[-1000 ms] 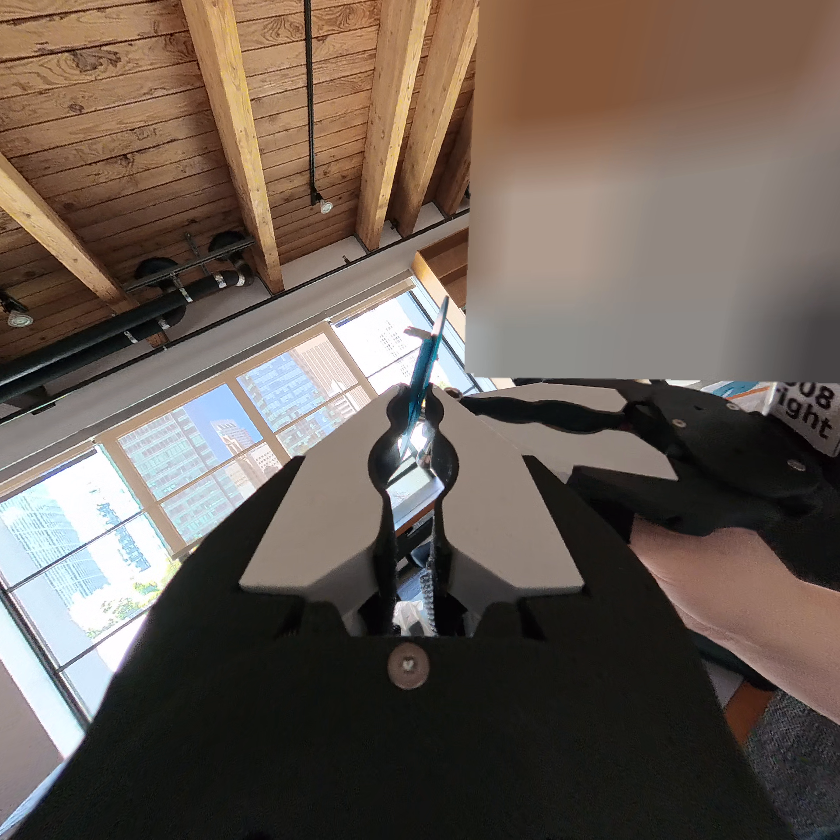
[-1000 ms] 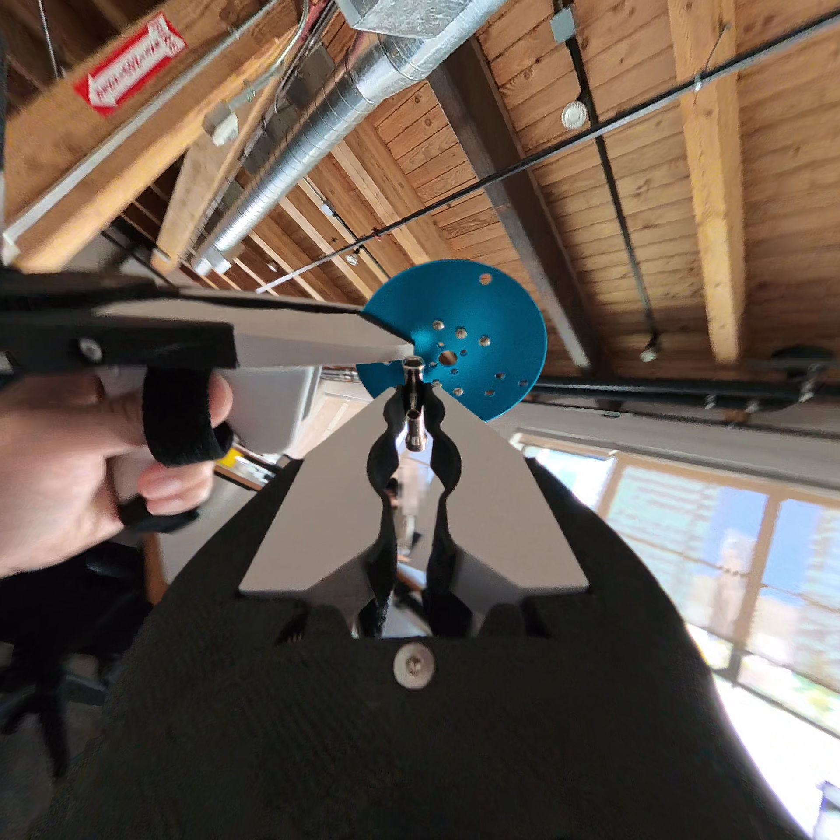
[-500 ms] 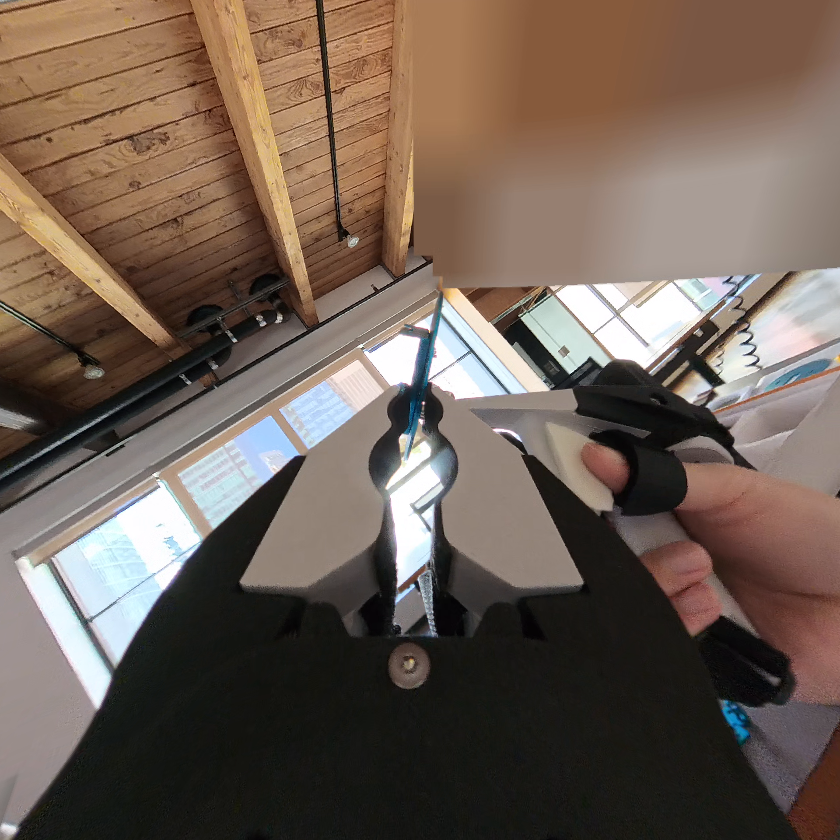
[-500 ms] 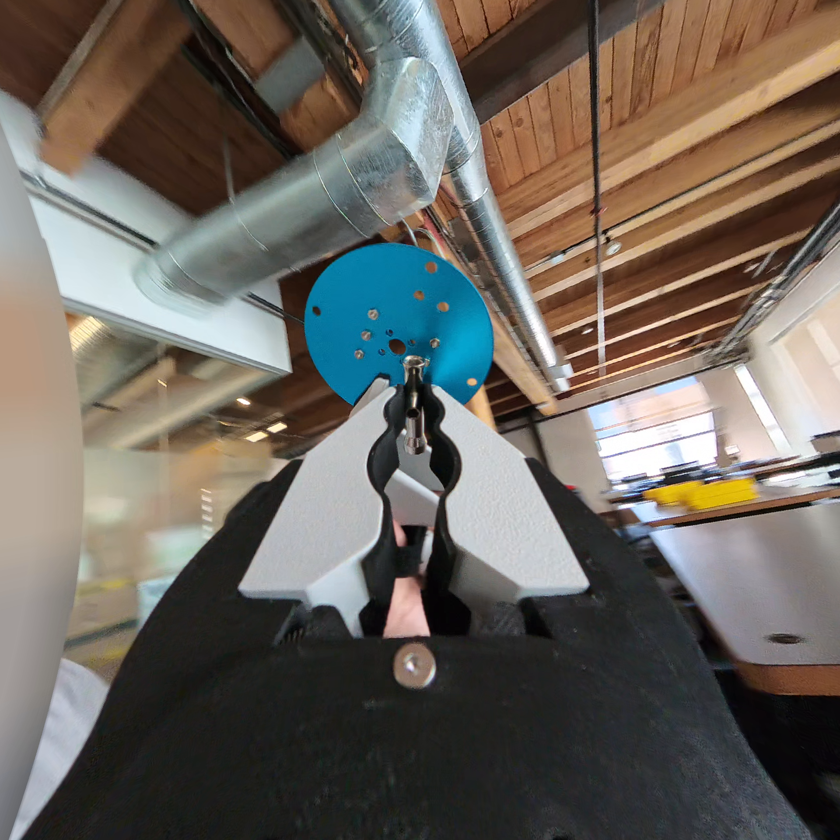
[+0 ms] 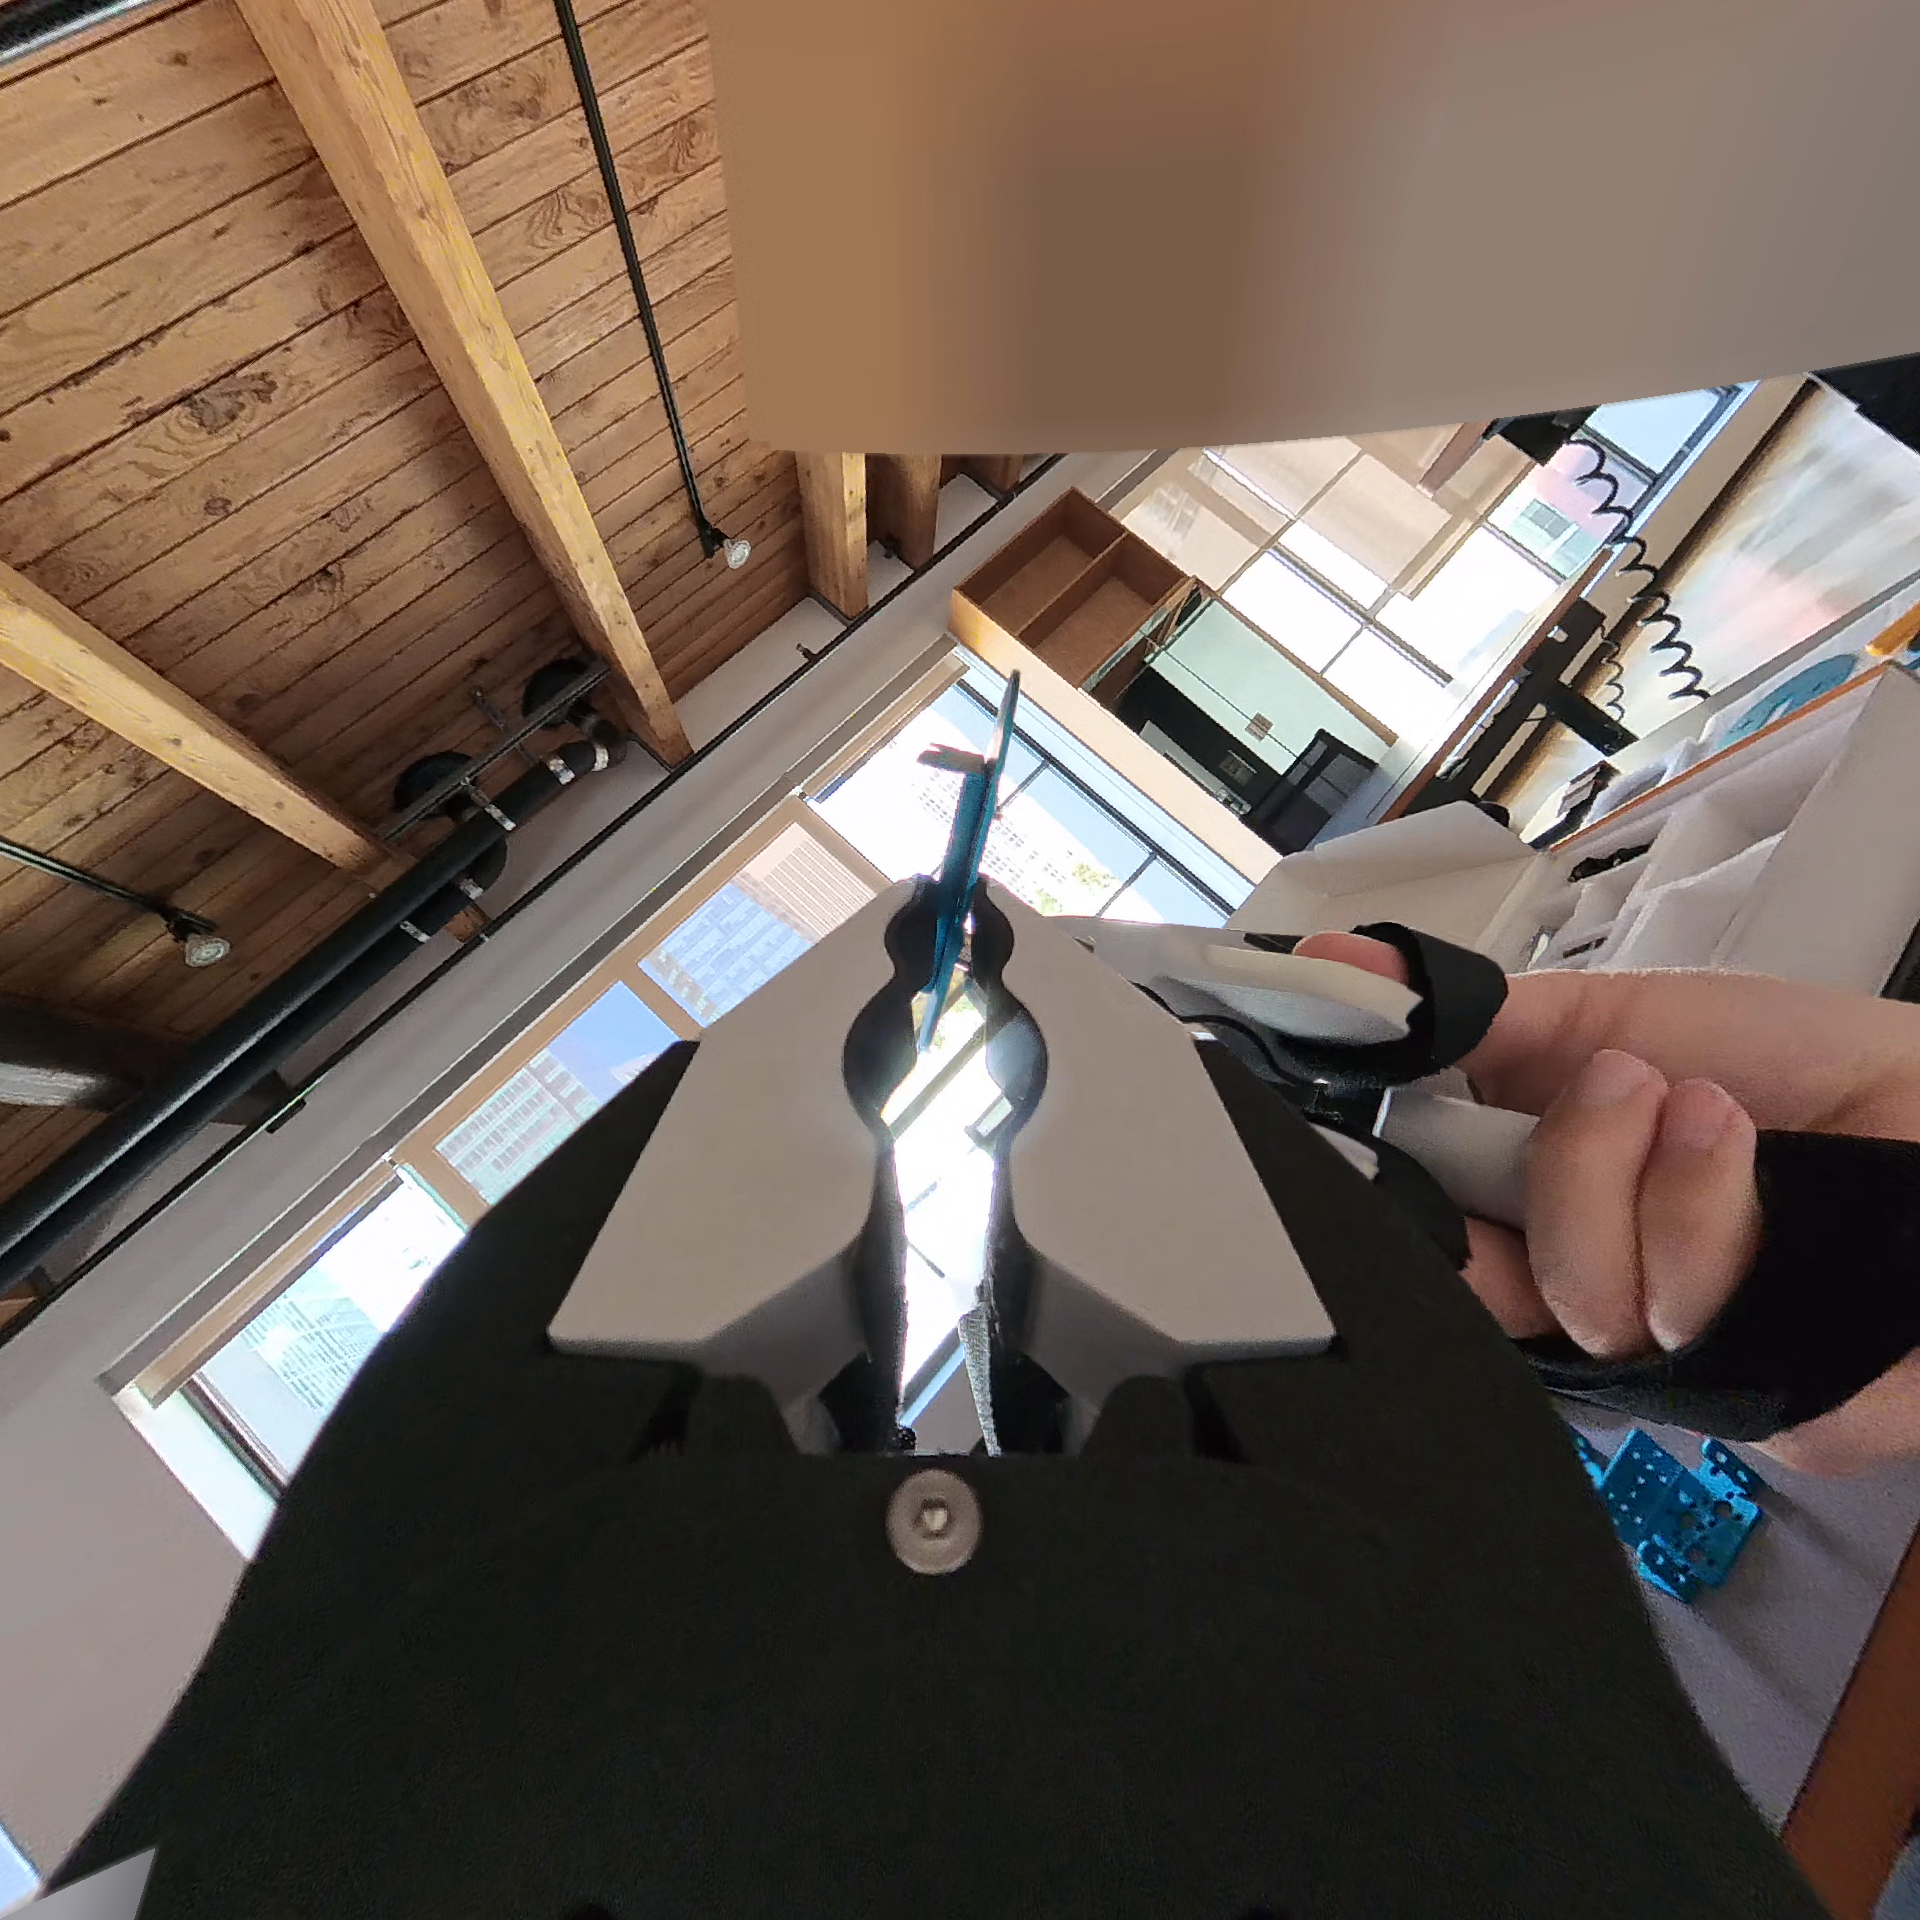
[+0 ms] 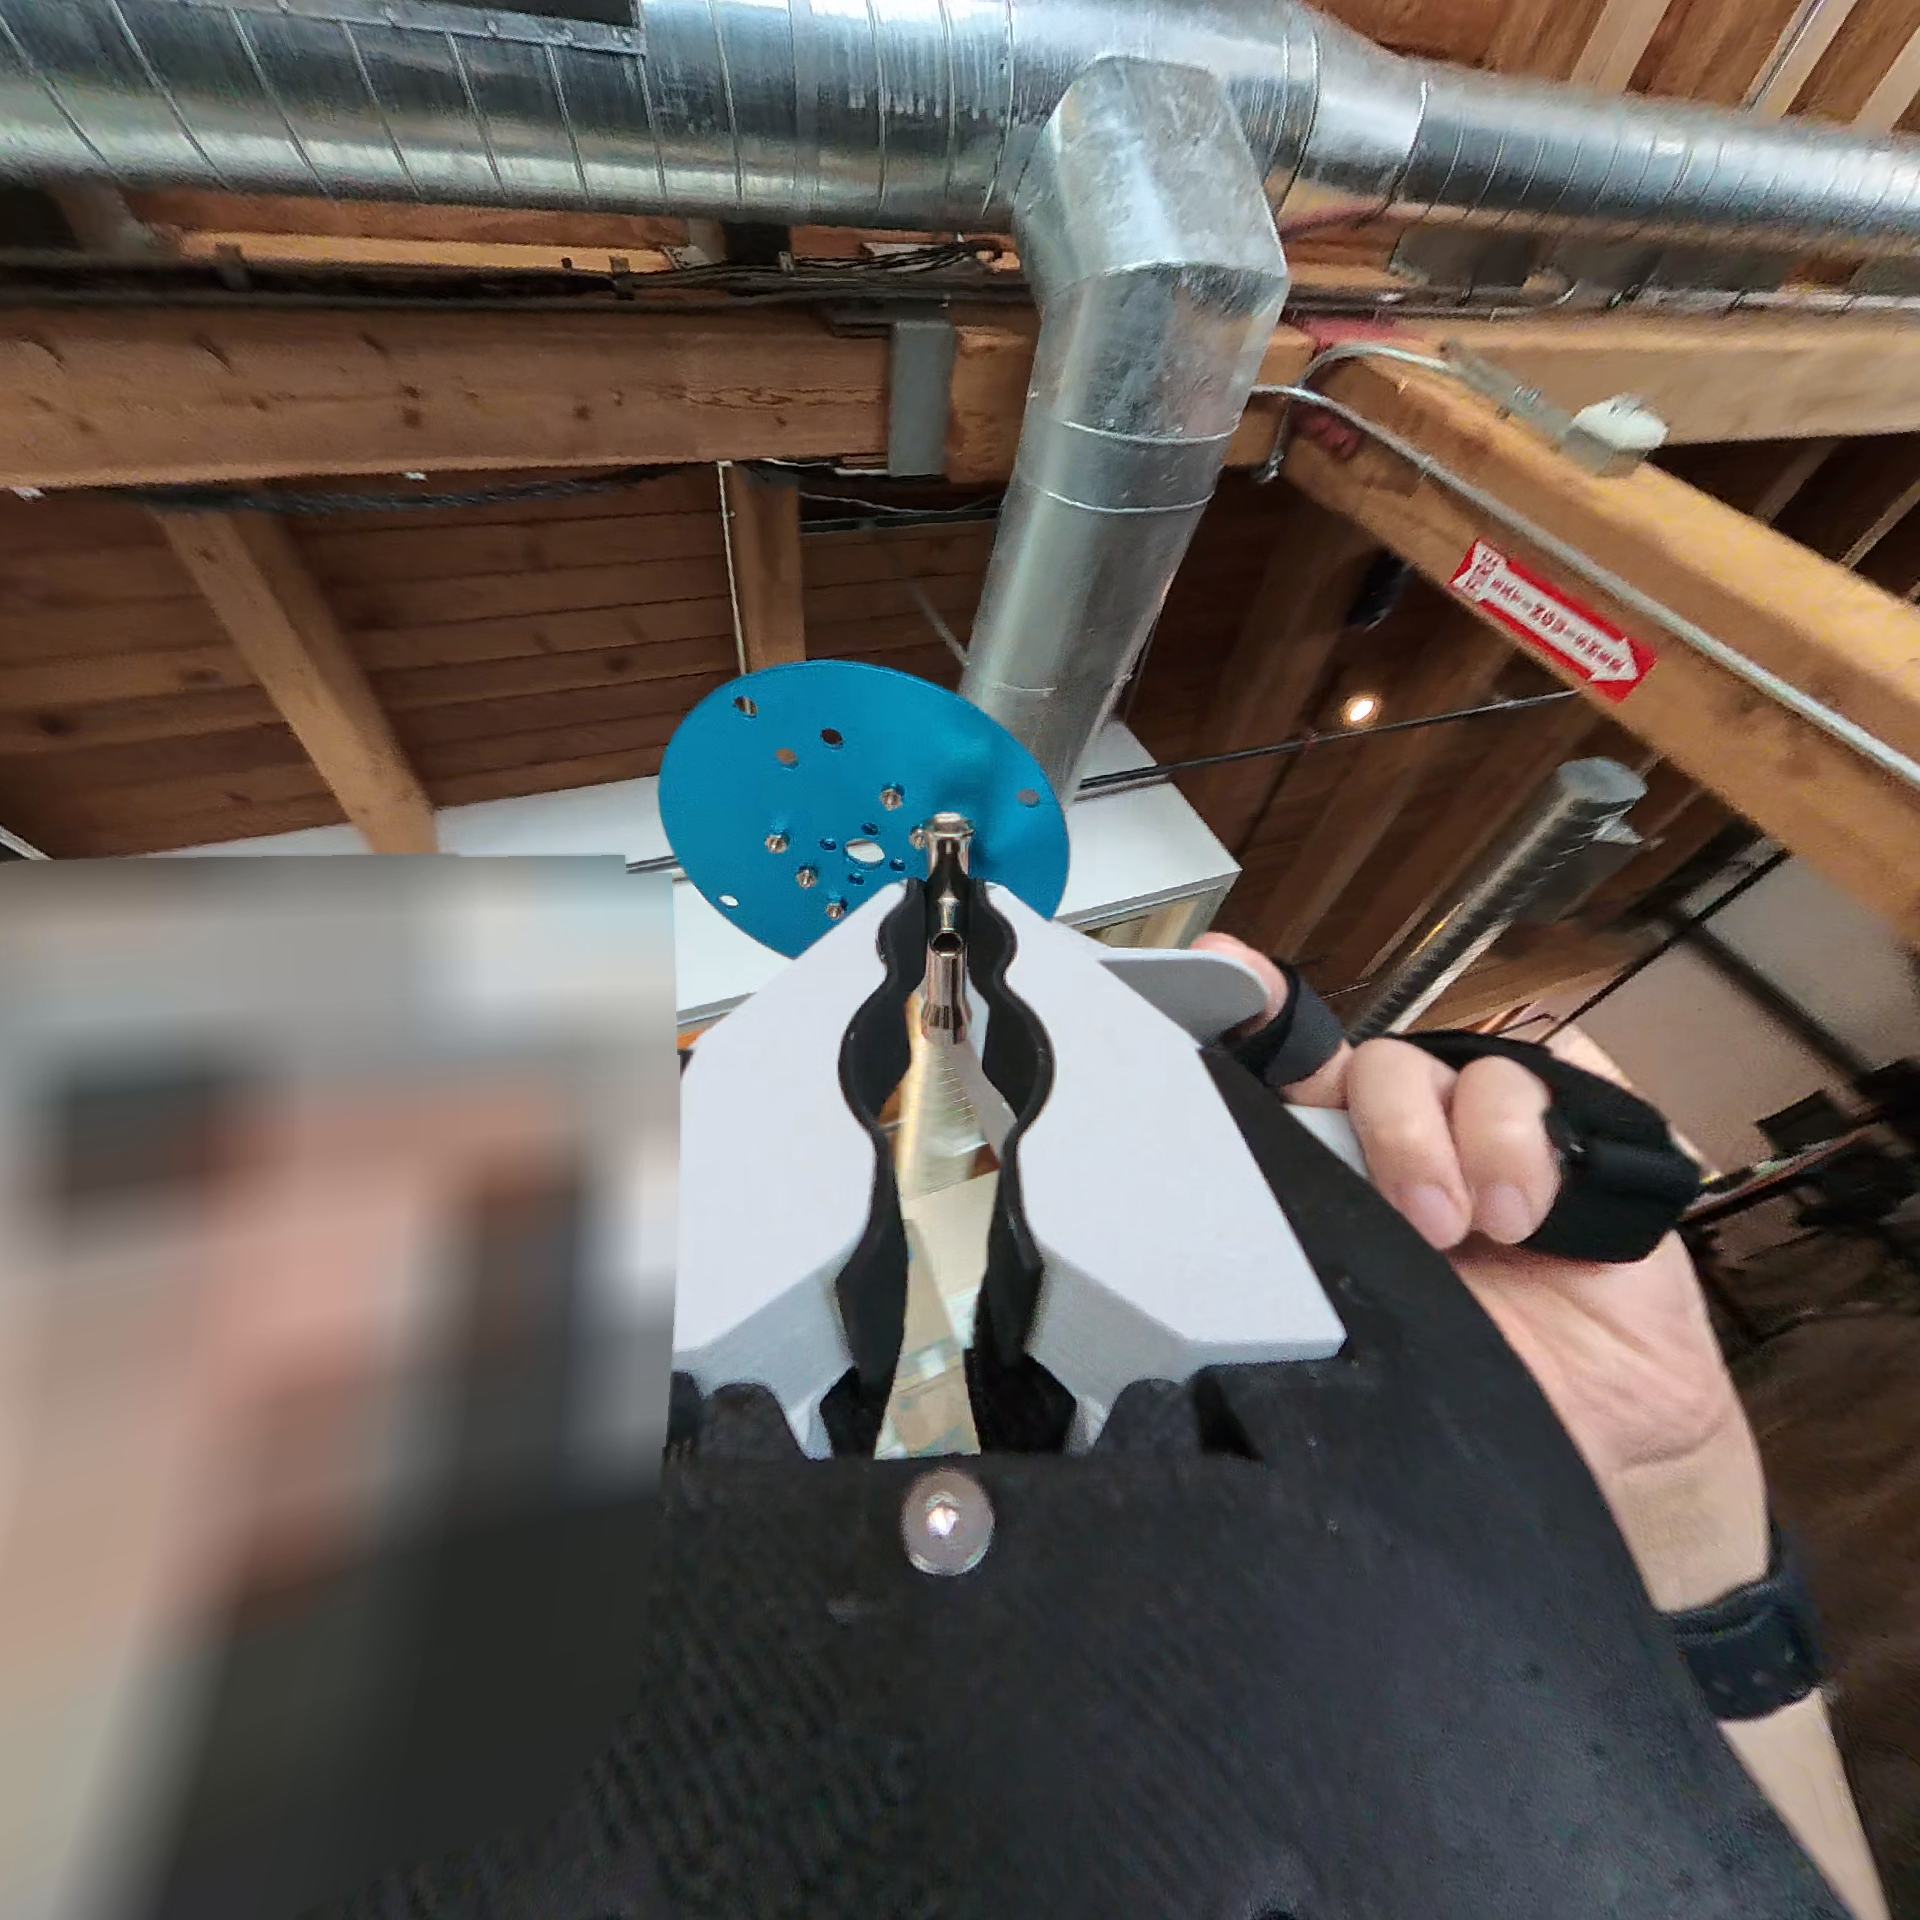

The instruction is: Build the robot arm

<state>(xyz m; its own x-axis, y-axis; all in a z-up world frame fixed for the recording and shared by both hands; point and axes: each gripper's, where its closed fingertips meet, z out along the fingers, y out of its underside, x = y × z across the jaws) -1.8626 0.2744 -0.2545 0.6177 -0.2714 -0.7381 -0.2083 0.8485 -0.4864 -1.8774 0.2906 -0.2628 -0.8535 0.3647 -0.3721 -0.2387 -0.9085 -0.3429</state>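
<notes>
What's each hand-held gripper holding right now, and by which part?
Left hand-held gripper: blue disc, by its rim. Right hand-held gripper: metal pin, mid-shaft.

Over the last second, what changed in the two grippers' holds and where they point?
Both cameras swung: the right gripper from windows toward the silver duct. Holds unchanged: left gripper clamps the blue disc by its edge, right pinches the silver tool at the disc's face.

- Blue disc (image 5: 971, 831): edge-on in left wrist view, face hidden.
- Disc's (image 6: 862, 800) lower rim hidden behind right gripper's fingers (image 6: 769, 1143).
- Blue perforated brackets (image 5: 1673, 1519): partly behind gripper body.
</notes>
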